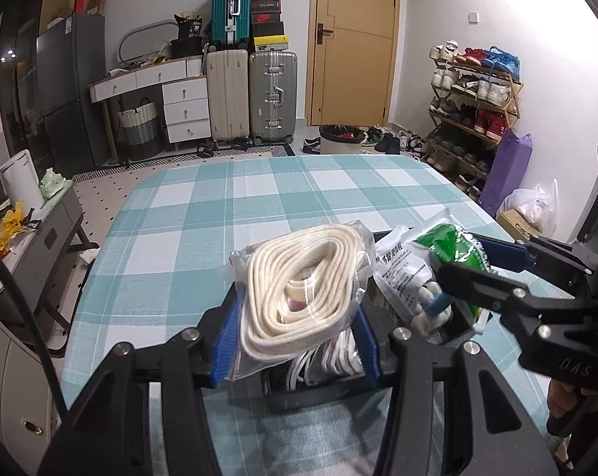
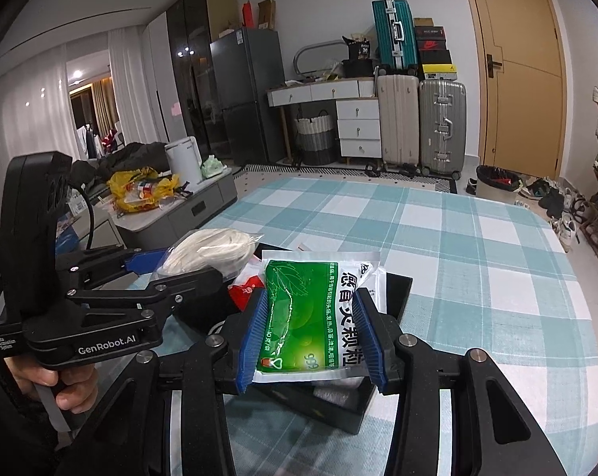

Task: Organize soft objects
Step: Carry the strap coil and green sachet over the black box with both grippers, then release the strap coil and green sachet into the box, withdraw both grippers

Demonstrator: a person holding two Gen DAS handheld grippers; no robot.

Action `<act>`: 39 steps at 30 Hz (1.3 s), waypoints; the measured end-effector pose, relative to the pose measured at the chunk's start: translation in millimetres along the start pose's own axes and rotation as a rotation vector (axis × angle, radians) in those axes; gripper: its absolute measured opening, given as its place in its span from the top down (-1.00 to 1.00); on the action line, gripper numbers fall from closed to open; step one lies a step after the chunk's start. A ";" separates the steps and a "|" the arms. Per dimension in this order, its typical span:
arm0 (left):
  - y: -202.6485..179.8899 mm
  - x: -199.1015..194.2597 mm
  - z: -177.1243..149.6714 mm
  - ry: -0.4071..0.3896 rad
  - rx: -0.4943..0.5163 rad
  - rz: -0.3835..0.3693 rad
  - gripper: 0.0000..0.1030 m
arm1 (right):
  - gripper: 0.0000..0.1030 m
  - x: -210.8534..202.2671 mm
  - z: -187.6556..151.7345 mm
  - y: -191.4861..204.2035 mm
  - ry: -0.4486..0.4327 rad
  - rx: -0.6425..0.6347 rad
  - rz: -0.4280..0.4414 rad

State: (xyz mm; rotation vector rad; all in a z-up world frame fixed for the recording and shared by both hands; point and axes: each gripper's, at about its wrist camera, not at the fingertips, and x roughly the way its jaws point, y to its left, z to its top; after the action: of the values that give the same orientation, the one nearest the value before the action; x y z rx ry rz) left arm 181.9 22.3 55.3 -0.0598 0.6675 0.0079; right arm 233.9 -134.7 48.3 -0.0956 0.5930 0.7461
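Left gripper (image 1: 295, 341) clamps a clear bag of coiled cream cord (image 1: 299, 277); right gripper (image 2: 310, 337) pinches a glossy green sachet (image 2: 299, 317).

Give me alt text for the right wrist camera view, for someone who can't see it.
The right hand-held gripper clamps a green sachet over a black tray on a checked tablecloth. At left, the left hand-held gripper holds a bag of white cord.
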 end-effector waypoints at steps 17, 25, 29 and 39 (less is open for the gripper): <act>-13.5 28.4 -2.8 0.021 0.076 0.040 0.02 | 0.14 46.1 -1.0 -7.8 0.080 -0.044 -0.047; -20.8 28.9 -6.4 0.010 0.128 0.077 0.02 | 0.14 54.4 -4.3 -11.6 0.100 -0.049 -0.055; -22.5 29.8 -8.8 0.015 0.137 0.071 0.01 | 0.14 53.9 -5.9 -15.4 0.102 -0.051 -0.049; -22.8 33.0 -11.6 0.045 0.126 0.043 0.00 | -0.01 49.6 -7.2 -15.9 0.098 -0.068 -0.039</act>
State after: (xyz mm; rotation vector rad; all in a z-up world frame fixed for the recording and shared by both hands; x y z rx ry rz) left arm 201.2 -1.5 27.0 0.0754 0.7132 0.0055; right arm 269.8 -118.2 13.5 -0.2072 0.6577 0.7268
